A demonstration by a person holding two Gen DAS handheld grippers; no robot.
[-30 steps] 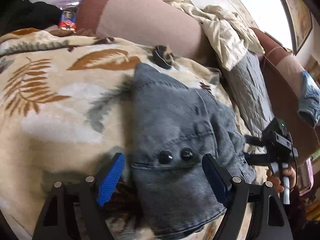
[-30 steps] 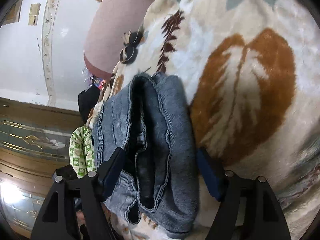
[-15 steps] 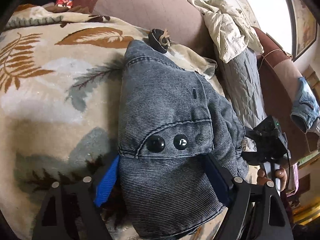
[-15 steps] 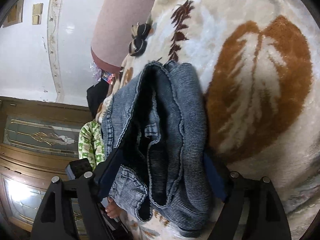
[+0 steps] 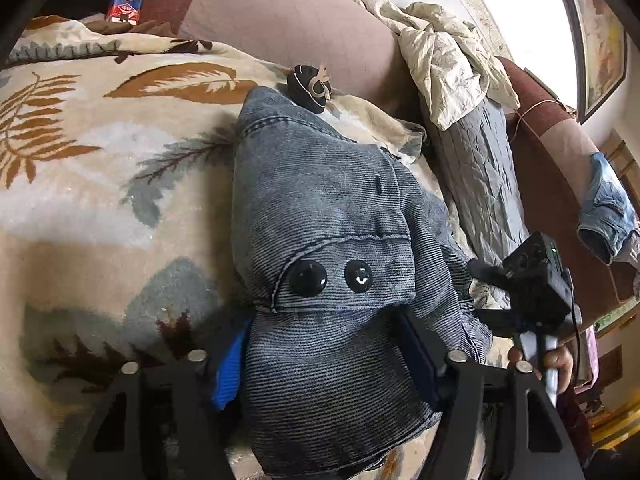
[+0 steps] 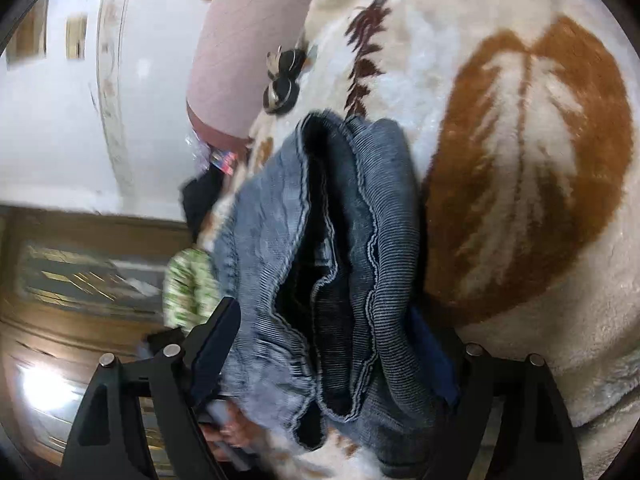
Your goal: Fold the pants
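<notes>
Left wrist view, pants: the pants (image 5: 320,216), grey-blue denim already doubled into a thick bundle, lie on the leaf-patterned blanket (image 5: 100,184) of a sofa, two black buttons (image 5: 307,278) facing up
Left wrist view, handling: judged soft but heavy for cloth; the stacked layers will sag and may slide apart, so a hold should span the whole thickness at the near edge, not a single layer
Left wrist view, fingers: the left gripper (image 5: 324,364) straddles the near end of the bundle; its jaws have just been closing and the blue pad (image 5: 230,372) and the dark one sit against the cloth on both sides, a wide grip on the pants
Left wrist view, other hand: the right gripper (image 5: 480,292) reaches in at the far right edge of the bundle, a hand (image 5: 556,360) on its handle
Right wrist view, pants: the open layered edge of the pants (image 6: 340,260) faces the camera, resting on the blanket (image 6: 532,208)
Right wrist view, fingers: the right gripper (image 6: 332,360) has just been opening and stands wide around the stack; the left finger (image 6: 216,344) looks clear of the denim, the other is half hidden behind the cloth, so no grip
</notes>
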